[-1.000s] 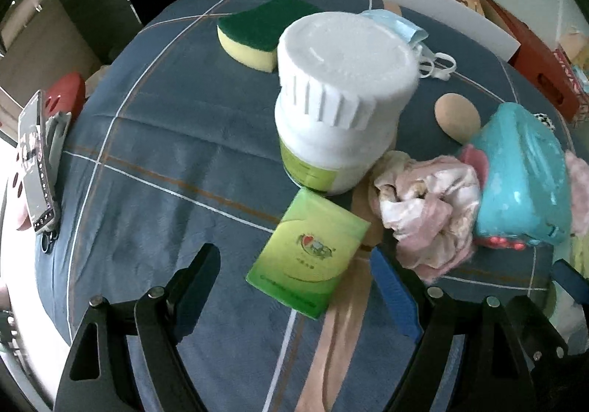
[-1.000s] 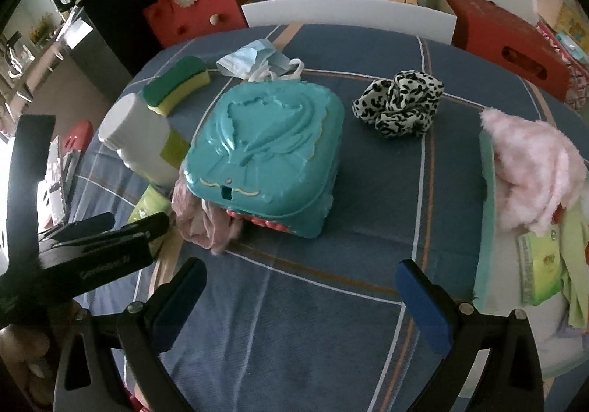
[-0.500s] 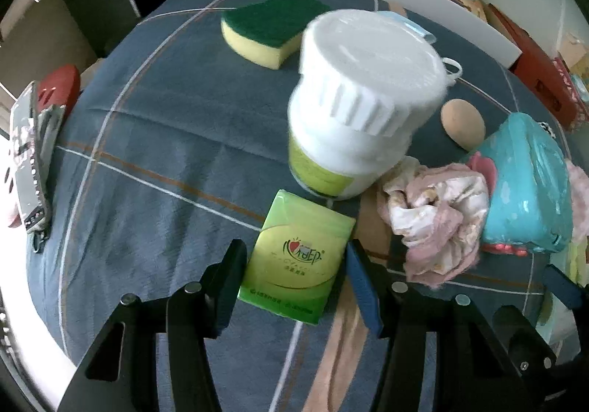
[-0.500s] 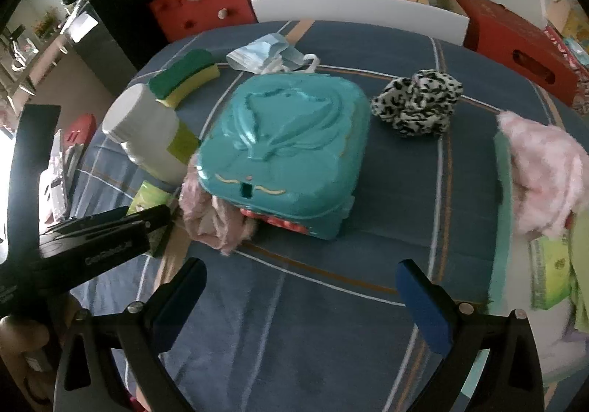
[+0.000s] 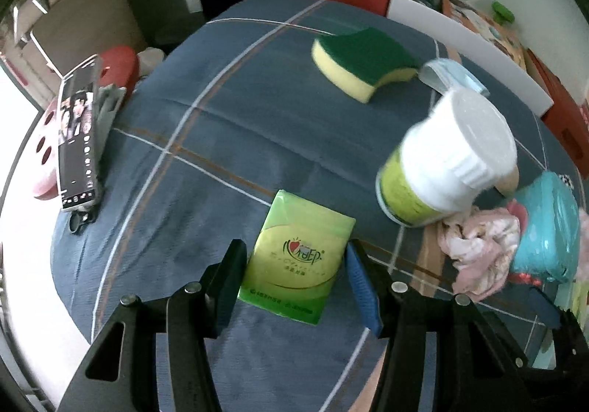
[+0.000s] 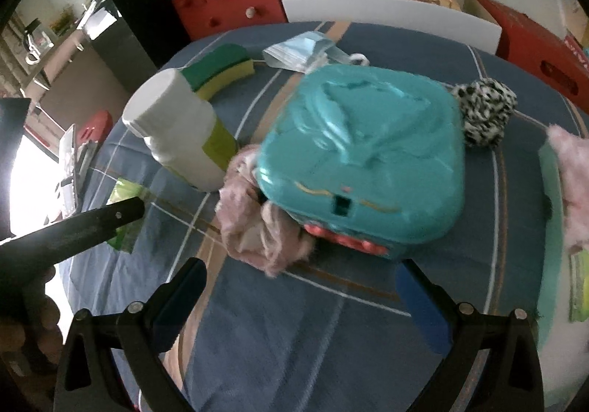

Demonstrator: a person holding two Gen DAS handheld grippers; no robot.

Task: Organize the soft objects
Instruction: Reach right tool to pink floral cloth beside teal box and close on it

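Note:
My left gripper (image 5: 294, 276) is shut on a green tissue pack (image 5: 298, 257), its pads pressing both sides of the pack's near end on the blue cloth. The pack also shows partly in the right wrist view (image 6: 123, 217), behind the left gripper's arm. My right gripper (image 6: 302, 298) is open and empty, just short of a crumpled pink cloth (image 6: 254, 228) that lies against a teal box (image 6: 364, 154). A green and yellow sponge (image 5: 364, 60), a blue face mask (image 6: 298, 51), a spotted scrunchie (image 6: 482, 110) and a pink fluffy item (image 6: 570, 169) lie further off.
A white bottle (image 5: 445, 158) with a green label stands right of the tissue pack. A phone (image 5: 77, 132) lies at the table's left edge. A beige egg-shaped thing (image 5: 508, 184) sits behind the bottle. A red bag (image 6: 228, 3) and white board (image 6: 390, 14) stand beyond the table.
My left gripper moved forward around the tissue pack and closed on it. My right gripper came closer to the pink cloth and teal box, still open.

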